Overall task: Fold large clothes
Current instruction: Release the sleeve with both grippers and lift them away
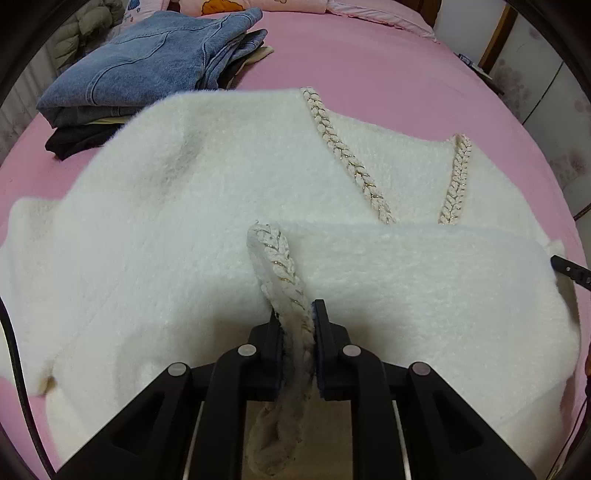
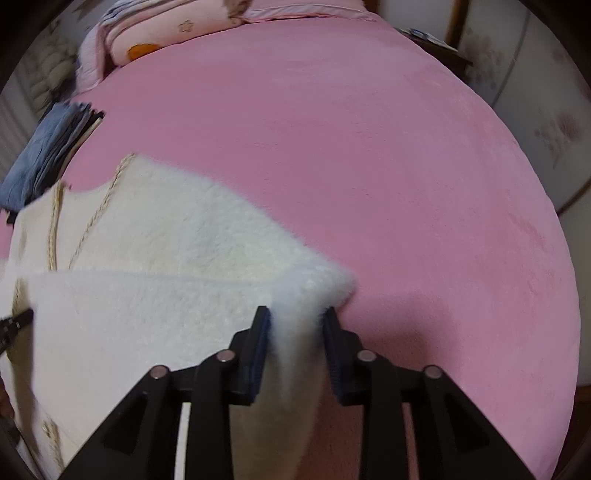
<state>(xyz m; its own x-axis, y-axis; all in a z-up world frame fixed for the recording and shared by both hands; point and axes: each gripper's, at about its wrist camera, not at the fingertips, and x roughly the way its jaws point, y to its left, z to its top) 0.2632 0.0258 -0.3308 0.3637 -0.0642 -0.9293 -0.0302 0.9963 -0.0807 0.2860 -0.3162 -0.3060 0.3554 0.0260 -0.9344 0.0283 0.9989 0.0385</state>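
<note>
A white fluffy garment (image 1: 166, 192) with braided gold-flecked trim (image 1: 347, 147) lies spread on the pink bed (image 1: 369, 55). Its near edge is lifted and folded over. My left gripper (image 1: 297, 310) is shut on a loop of the braided trim at that edge. In the right wrist view the garment (image 2: 166, 240) fills the lower left, and my right gripper (image 2: 296, 310) is shut on its fluffy right corner, which fills the gap between the pads. The right gripper's tip (image 1: 570, 271) shows at the right edge of the left wrist view.
A stack of folded jeans and dark clothes (image 1: 147, 62) sits at the far left of the bed, just beyond the garment. Pillows (image 2: 166, 33) lie at the head. Bare pink sheet (image 2: 388, 166) stretches right of the garment. Pale wardrobe doors (image 2: 546, 122) stand past the right edge.
</note>
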